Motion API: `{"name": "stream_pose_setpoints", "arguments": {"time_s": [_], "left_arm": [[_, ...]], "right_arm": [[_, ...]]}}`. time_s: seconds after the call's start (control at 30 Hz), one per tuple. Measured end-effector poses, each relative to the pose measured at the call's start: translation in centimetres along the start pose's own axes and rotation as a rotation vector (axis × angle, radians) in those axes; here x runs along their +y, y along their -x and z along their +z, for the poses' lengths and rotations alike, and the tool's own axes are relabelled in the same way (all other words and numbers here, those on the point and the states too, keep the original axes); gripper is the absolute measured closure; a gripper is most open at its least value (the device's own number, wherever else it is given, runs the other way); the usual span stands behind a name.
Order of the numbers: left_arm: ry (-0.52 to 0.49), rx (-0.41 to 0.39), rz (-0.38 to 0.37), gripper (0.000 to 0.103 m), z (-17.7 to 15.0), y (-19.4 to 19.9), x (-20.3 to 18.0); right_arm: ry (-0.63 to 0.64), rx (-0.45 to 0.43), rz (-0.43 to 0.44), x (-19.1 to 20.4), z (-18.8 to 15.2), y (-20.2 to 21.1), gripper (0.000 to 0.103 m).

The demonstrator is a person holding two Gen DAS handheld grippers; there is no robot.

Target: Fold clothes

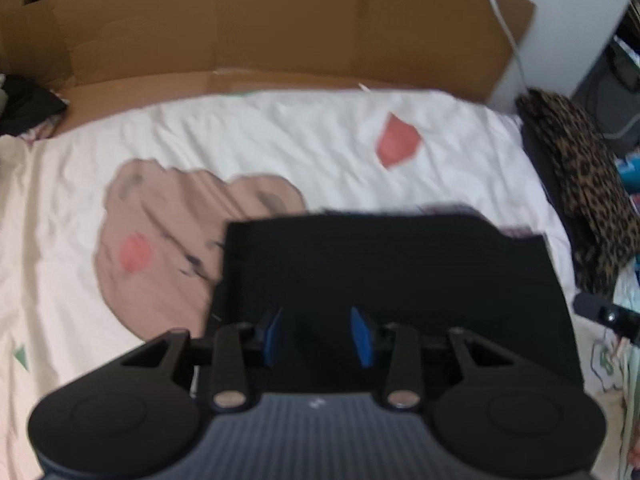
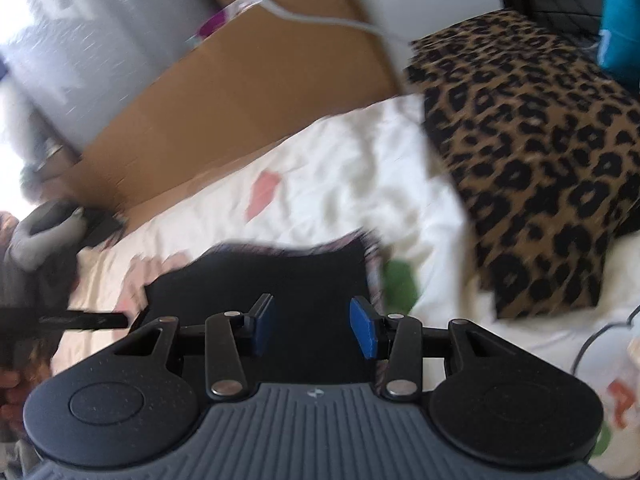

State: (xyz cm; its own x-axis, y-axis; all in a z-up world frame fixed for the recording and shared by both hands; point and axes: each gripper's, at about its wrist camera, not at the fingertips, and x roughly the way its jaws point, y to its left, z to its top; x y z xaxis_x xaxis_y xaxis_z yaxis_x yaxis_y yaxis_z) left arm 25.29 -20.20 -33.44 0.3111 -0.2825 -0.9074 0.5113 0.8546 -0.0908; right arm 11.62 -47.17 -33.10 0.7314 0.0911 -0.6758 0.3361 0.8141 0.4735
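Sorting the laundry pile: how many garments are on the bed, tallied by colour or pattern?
Black garment, folded, in front of both tools: 1
Leopard-print garment, folded, at the bed's edge: 1
Dark clothing, far corner, too blurred to count
Total clearly seen: 2

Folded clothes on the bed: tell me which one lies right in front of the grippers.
The black garment, folded flat on the white bear-print sheet, directly ahead of both open grippers. The leopard-print piece sits off to the right, at the bed's edge.
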Motion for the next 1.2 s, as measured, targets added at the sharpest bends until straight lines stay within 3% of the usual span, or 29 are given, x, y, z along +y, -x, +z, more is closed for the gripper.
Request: {"name": "stream_pose_setpoints", "arguments": {"time_s": [0.17,0.53,0.67,0.77,0.93,1.03,1.2], "left_arm": [[-0.022,0.058,0.013,0.064,-0.6,-1.9,-2.1],[-0.013,0.167,0.07,0.061,1.8,-5.8,-3.0],[-0.027,0.17,0.082,0.061,1.9,-5.0,-3.3],[-0.088,0.151,0.087,0.061,2.3,-3.6,-4.0],[-0.115,0.144,0.045,0.061,3.5,-2.4,-5.3],[-0.119,0.144,0.03,0.061,3.8,-3.0,-6.1],[-0.136,0.202,0.071,0.061,4.0,-6.2,-7.0]], "right_arm": [[0.025,0.034,0.031,1.6,-2.0,-0.4,0.054],[0.057,0.033,-0.052,2.1,-3.2,-1.6,0.054],[0.055,0.002,-0.055,2.4,-3.3,-1.0,0.054],[0.006,0.036,-0.01,2.2,-3.6,-1.3,0.054],[0.072,0.039,-0.042,3.6,-4.4,-1.3,0.054],[0.098,0.044,-0.053,4.1,-4.7,-1.5,0.054],[0.172,0.052,-0.074,4.4,-5.4,-1.5,0.054]]}}
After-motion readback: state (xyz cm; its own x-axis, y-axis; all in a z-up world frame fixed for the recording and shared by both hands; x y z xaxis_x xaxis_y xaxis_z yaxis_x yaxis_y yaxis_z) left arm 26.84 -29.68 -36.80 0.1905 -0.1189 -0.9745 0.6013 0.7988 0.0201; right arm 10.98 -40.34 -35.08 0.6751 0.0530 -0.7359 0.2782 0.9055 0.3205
